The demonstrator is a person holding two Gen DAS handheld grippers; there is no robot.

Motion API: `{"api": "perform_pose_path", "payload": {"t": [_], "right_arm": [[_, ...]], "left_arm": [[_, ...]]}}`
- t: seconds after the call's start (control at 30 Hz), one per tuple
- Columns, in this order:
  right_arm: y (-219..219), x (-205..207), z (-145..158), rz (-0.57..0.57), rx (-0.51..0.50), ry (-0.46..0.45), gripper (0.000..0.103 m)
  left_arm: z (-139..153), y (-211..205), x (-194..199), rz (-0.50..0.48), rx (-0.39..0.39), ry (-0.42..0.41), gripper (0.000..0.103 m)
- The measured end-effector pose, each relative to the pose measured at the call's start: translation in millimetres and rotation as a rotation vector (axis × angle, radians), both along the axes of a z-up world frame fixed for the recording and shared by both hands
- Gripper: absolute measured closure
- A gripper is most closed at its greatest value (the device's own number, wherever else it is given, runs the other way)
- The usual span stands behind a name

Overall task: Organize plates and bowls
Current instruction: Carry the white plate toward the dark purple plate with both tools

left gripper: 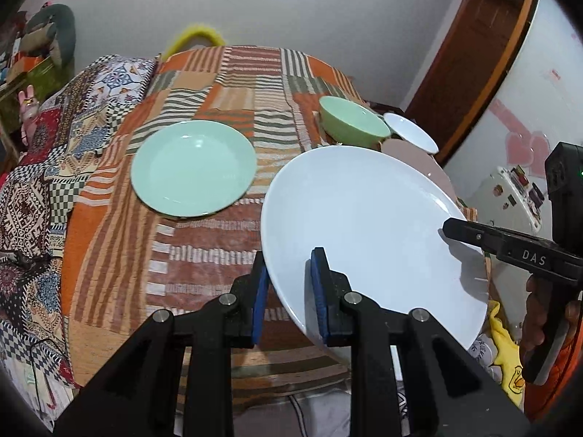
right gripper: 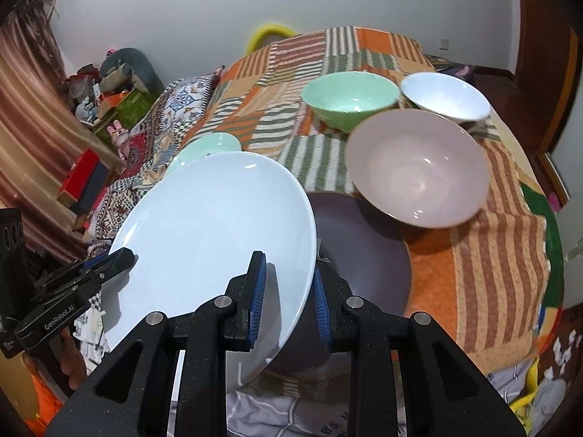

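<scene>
Both grippers pinch one big round white plate [left gripper: 368, 225] by its edges, lifted and tilted: left gripper [left gripper: 289, 291] on the left rim, right gripper [right gripper: 288, 291] on the right rim. A dark purple plate [right gripper: 364, 251] lies underneath. The mint green plate [left gripper: 193, 173] sits far left, with bare striped cloth [left gripper: 204, 255] around it.

Dark plate [right gripper: 364, 240] half behind white plate [right gripper: 218, 225]

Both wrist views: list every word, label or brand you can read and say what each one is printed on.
"DAS": on the right gripper, seen from the left wrist view.
"GenRobot.AI": on the left gripper, seen from the right wrist view.
Printing on the grey-and-white cloth below the table edge: partly hidden and unreadable.
Stickers on the white board by the wall: too small to read.
</scene>
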State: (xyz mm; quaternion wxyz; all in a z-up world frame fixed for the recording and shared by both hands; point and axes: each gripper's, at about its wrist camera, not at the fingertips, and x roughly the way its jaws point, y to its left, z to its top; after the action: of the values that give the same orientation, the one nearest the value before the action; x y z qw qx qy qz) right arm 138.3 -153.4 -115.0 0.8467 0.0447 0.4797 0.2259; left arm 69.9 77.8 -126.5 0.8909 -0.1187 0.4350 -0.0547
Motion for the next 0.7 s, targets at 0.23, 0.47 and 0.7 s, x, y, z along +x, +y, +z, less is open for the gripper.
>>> {"api": "perform_pose_path", "payload": {"t": [0.23, 0.47, 0.7], "right_arm": [[-18.1, -4.1, -9.5, -0.035, -0.011, 0.024, 0.080], [-34.7, -4.4, -24.4, -0.072, -0.007, 0.070, 0.080], [-45.3, -2.1, -39.9, -0.097, 0.000, 0.121, 0.080]], "left_arm": [[-12.6, -17.0, 9.0, -0.038, -0.002, 0.035, 0.080], [-28.5, -34.0, 21.5, -0.074, 0.000, 0.079, 0.080], [-45.9, -42.9, 36.1, -0.096, -0.001, 0.126, 0.080]]}}
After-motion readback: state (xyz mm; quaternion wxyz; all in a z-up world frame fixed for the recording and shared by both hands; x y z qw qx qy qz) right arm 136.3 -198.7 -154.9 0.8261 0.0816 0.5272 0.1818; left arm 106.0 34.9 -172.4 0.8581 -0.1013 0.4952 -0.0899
